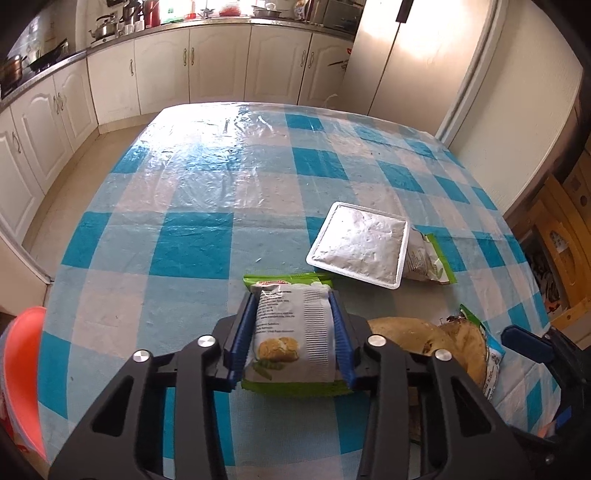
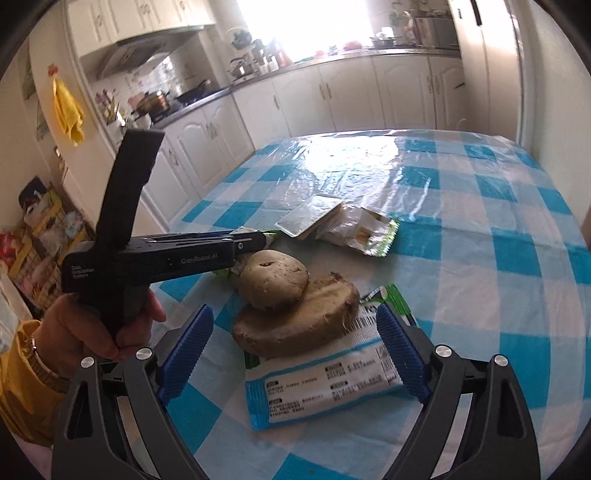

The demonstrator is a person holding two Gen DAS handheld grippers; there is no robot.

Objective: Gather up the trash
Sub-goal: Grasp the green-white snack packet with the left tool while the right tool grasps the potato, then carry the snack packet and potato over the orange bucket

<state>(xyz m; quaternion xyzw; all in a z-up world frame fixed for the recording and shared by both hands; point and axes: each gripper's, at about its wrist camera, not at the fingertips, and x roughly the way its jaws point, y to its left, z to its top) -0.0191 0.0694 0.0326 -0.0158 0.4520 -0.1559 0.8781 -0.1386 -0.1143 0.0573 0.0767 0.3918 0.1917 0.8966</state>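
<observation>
Clamped between the blue ribbed pads of my left claw (image 1: 293,332) is a green-and-white snack packet (image 1: 291,332), squeezed from both sides and bowed upward, its lower green edge at the table; my right claw (image 2: 295,347) stands spread wide, its 2 blue pads (image 2: 184,354) either side of a white-and-blue wrapper (image 2: 332,384) that lies flat on the cloth and touches neither pad that I can see. Just beyond that wrapper 2 brown root-vegetable halves (image 2: 291,314) sit stacked, the smaller leaning on the larger, and the larger rests on the wrapper's far end; from the right wrist view my left hand (image 2: 96,328) grips the other tool's handle beside them. Farther out a square white foil-topped tray (image 1: 360,243) lies tilted over a crumpled silver-and-green packet (image 1: 428,258), the 2 touching.

All of it rests on a table (image 1: 192,236) under a blue-and-white checked cloth sealed with glossy, wrinkled clear plastic that glares where daylight hits; an orange-pink bin rim (image 1: 22,369) shows at the near left edge. Around the room run cream cabinets (image 1: 218,70) beneath a grey counter crowded with a kettle (image 1: 105,27), pots and bottles; a pale fridge (image 1: 413,55) stands at the right; a yellow cloth (image 2: 68,110) hangs on the wall near the range hood (image 2: 144,51).
</observation>
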